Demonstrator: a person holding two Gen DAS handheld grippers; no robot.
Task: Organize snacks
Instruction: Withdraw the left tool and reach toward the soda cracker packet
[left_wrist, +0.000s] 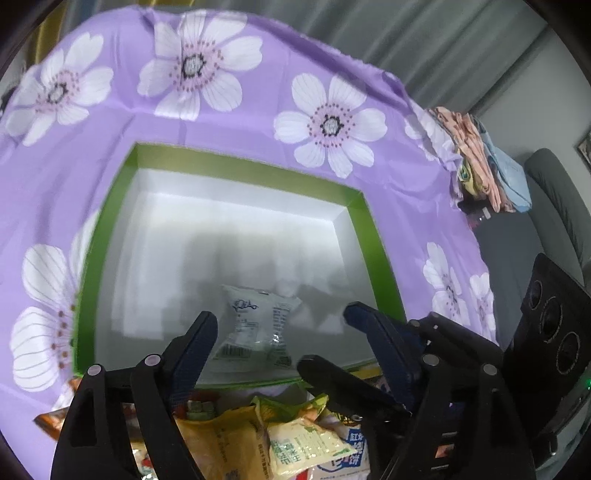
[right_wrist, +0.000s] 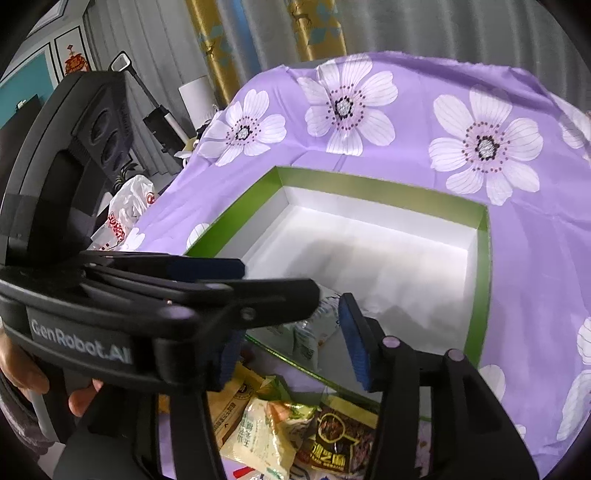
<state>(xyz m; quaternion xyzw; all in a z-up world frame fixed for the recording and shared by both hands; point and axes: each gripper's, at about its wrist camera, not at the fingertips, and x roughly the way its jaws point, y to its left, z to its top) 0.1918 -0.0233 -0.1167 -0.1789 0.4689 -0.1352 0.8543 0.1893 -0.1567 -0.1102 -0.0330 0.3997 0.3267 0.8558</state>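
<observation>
Our left gripper (left_wrist: 280, 325) is released above a white snack packet (left_wrist: 258, 325) in the green box (left_wrist: 364, 210). Our right gripper (right_wrist: 291, 343) is released too.

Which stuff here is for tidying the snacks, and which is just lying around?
For the job:
- green box
- white packet in the box
- snack pile

Just lying around:
- flowered cloth
- folded clothes
- plastic bag

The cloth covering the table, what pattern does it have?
The satin tablecloth is purple with large white flowers; the right wrist view shows it best.
</observation>
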